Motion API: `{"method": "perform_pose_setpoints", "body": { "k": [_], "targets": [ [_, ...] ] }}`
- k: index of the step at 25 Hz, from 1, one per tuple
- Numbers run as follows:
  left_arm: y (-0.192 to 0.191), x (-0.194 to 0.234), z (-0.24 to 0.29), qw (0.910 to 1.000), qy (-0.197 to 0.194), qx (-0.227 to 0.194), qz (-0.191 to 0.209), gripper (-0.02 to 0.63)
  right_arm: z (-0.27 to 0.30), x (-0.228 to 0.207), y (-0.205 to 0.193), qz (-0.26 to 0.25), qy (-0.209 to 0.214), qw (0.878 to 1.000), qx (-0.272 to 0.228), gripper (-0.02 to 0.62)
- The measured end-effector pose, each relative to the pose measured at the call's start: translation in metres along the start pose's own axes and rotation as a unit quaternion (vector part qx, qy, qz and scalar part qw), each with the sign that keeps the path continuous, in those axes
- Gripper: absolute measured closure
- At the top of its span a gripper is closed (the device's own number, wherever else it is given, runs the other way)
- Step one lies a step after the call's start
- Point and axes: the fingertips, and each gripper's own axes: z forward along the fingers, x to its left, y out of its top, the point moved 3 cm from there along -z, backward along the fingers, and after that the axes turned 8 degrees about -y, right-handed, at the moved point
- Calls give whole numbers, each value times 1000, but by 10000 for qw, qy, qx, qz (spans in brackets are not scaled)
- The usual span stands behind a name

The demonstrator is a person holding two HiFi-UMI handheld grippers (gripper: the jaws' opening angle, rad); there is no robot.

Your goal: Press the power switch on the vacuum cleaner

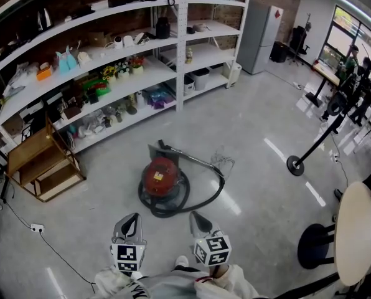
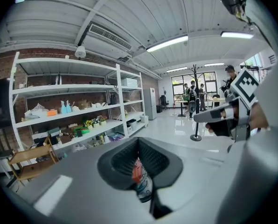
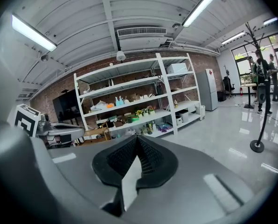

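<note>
A long white shelving unit [image 1: 120, 83] fills the far left of the room, and a wide stretch of bare grey floor [image 1: 260, 123] lies to its right. A round table [image 1: 358, 232] is seen at the near right edge, with a black stand [image 1: 294, 165] on a round base further off on that side. A low wooden rack [image 1: 39, 164] is set against the near end of the shelving.

The red vacuum cleaner [image 1: 159, 176] is found on the floor at the middle of the scene, ahead of both grippers and well apart from them. Its black hose [image 1: 201, 198] is looped round its near and right sides. The power switch cannot be picked out on the body from here.

The left gripper [image 1: 131, 224] and the right gripper [image 1: 199, 222] are held side by side at the near edge, pointed at the machine. Each claw is drawn together at the tips, with nothing held; only a thin slit is left behind the tips, through which the vacuum cleaner is glimpsed in the left gripper view.

The approach is judged to be the step in hand, and nothing is touched yet. A step forward and a lowering of one closed tip onto the top of the body would be called for next.

Open floor is left on the near side, but the hose loop has to be crossed or stepped over. A thin cable [image 1: 61, 257] on the floor at the near left is best avoided.
</note>
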Motion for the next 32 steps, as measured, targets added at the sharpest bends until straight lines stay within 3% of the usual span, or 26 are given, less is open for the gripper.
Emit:
{"method": "perform_pose_setpoints", "body": {
  "k": [15, 32],
  "targets": [
    [10, -21, 32, 10000, 78, 28, 22, 606, 6, -43, 6, 30, 46, 10000, 15, 595],
    [15, -22, 32, 9997, 182, 103, 117, 606, 7, -50, 0, 144, 103, 9998, 22, 595]
  ]
}}
